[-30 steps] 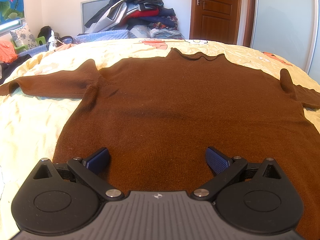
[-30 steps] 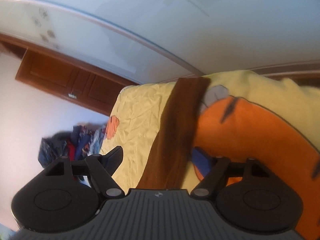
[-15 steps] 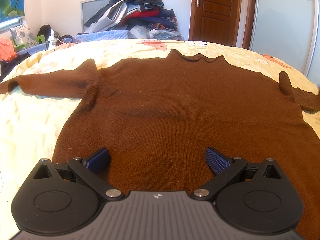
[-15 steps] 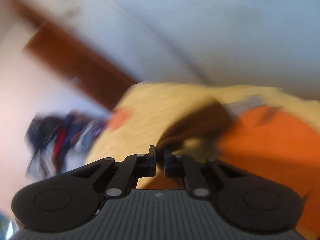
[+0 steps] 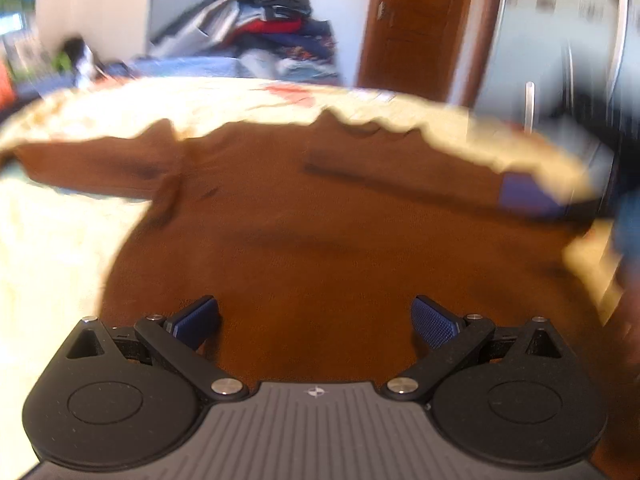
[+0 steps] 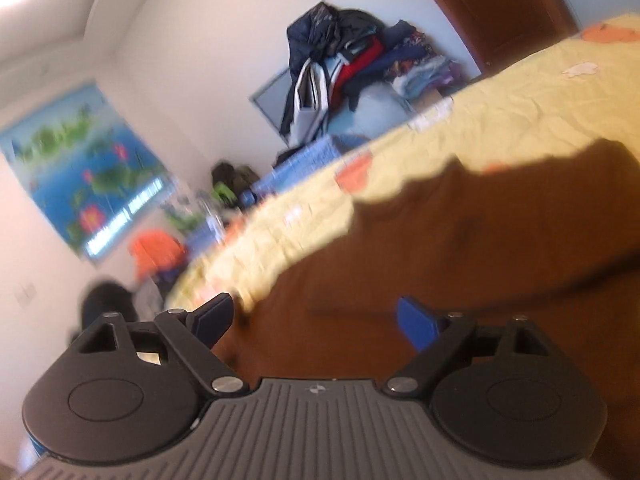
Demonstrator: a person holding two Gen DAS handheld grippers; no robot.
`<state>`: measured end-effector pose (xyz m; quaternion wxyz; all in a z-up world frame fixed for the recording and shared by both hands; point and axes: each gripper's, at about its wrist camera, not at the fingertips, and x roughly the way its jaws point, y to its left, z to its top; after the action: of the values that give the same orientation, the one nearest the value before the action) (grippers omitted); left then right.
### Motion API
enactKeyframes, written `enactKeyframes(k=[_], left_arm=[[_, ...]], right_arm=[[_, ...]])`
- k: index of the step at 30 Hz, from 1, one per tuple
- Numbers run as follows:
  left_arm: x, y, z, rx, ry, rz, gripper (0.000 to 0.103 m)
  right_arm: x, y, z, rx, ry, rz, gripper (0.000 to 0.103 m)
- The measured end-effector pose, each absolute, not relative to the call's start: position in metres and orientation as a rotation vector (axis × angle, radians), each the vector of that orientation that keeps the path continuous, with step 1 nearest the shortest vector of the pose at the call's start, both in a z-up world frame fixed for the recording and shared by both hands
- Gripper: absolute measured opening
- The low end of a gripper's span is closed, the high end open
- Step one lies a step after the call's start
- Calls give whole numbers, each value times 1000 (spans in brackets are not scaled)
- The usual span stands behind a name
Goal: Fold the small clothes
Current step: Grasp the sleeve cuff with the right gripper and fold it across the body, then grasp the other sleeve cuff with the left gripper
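I'm working over the bed (image 5: 72, 216), yellow sheet, with the brown sweater (image 5: 320, 248) lying flat on it, collar toward the far edge. Judging progress: early. The right sleeve (image 5: 400, 178) is lying folded across the chest; the left sleeve (image 5: 92, 168) is still sticking out sideways, and the body isn't folded yet. So the second sleeve and the body folds are remaining.

Room: bare sheet is showing on the left around the stretched sleeve and beyond the collar; the clothes pile (image 5: 260, 24) is sitting well past the bed. On the right the bed edge is running close to the sweater.

Left gripper (image 5: 314, 320) is hovering over the hem, fingers wide, holding nothing. Right gripper (image 6: 314, 318) fingers have just been opening, now wide, nothing between them, sweater below.
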<state>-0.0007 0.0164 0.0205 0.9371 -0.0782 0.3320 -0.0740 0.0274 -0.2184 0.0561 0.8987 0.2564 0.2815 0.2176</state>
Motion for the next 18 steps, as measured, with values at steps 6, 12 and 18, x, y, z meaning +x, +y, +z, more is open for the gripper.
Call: enactKeyframes(k=[6,12,18], left_arm=[[90,25,46,-414,726,-207,103],[185,11,22,-482,864,-107,59],[207,-16,25,-285,820,-8,8]], right_arm=[[-7,-217,30,329,593,360,91],[-18,-217,8,347,581,363,94],[-13,-222,3,391,596,372,95]])
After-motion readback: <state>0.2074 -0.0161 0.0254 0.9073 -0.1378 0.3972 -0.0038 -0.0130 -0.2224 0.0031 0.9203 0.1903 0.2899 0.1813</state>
